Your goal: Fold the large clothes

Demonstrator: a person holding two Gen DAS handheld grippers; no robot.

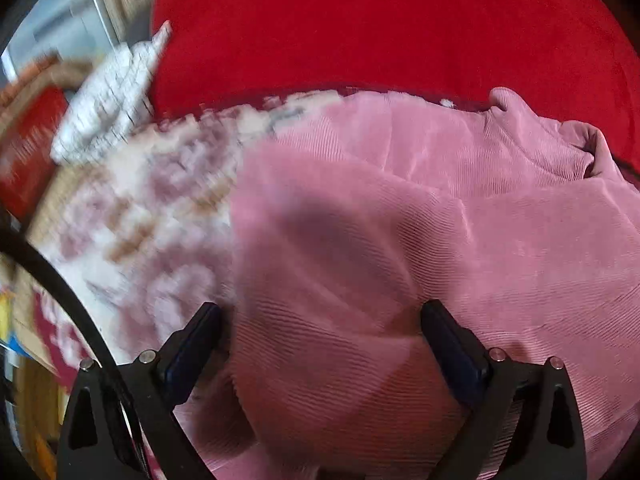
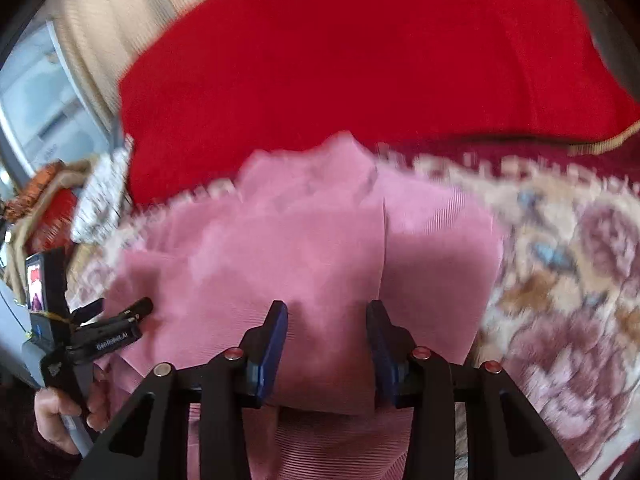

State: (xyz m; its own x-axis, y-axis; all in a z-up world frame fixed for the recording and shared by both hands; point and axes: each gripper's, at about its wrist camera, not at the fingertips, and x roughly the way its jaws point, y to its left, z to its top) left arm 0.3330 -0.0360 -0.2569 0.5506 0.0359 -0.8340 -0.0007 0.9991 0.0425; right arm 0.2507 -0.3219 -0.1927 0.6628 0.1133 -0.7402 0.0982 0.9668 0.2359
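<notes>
A large pink ribbed garment (image 1: 420, 232) lies partly folded on a floral rug (image 1: 160, 216); it also shows in the right wrist view (image 2: 304, 248). My left gripper (image 1: 320, 312) is open, its fingers spread wide just above the garment's near left edge. My right gripper (image 2: 326, 308) is open, its fingers apart over the garment's near part. The left gripper (image 2: 120, 320) shows in the right wrist view at the garment's left edge, held by a hand.
A big red cushion (image 1: 380, 28) stands behind the garment, also in the right wrist view (image 2: 340, 60). A white patterned cloth (image 1: 108, 96) lies at the left by a basket. The floral rug (image 2: 560, 264) extends to the right. A beige wall and window lie at the far left.
</notes>
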